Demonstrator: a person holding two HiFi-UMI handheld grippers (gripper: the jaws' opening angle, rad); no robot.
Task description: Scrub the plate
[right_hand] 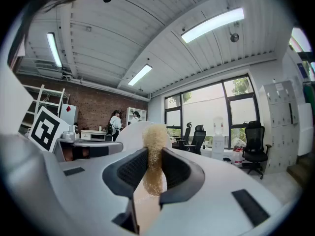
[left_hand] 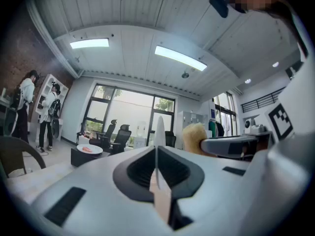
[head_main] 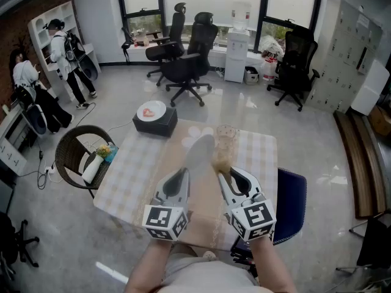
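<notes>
Two grippers are held side by side above the table (head_main: 131, 176), which wears a pale checked cloth. Our left gripper (head_main: 182, 176) is pressed together on the lower rim of the plate (head_main: 198, 154). We see the plate edge-on in the left gripper view, as a thin white blade (left_hand: 159, 132) rising from the closed jaws. Our right gripper (head_main: 229, 176) pinches a yellowish scrubber (head_main: 223, 146), whose fuzzy head stands up from between the jaws (right_hand: 154, 151). The scrubber sits just beside the plate's right face, and in the right gripper view the pale disc (right_hand: 129, 131) is close behind it. We cannot tell whether the two touch. Both are raised over the middle of the table, not resting on it.

On the floor past the table sits a black box (head_main: 156, 125) with a white dish (head_main: 150, 110) on top. A wicker chair (head_main: 76, 154) stands at the table's left and a blue chair (head_main: 292, 203) at its right. Office chairs (head_main: 186, 57) stand further off by the windows.
</notes>
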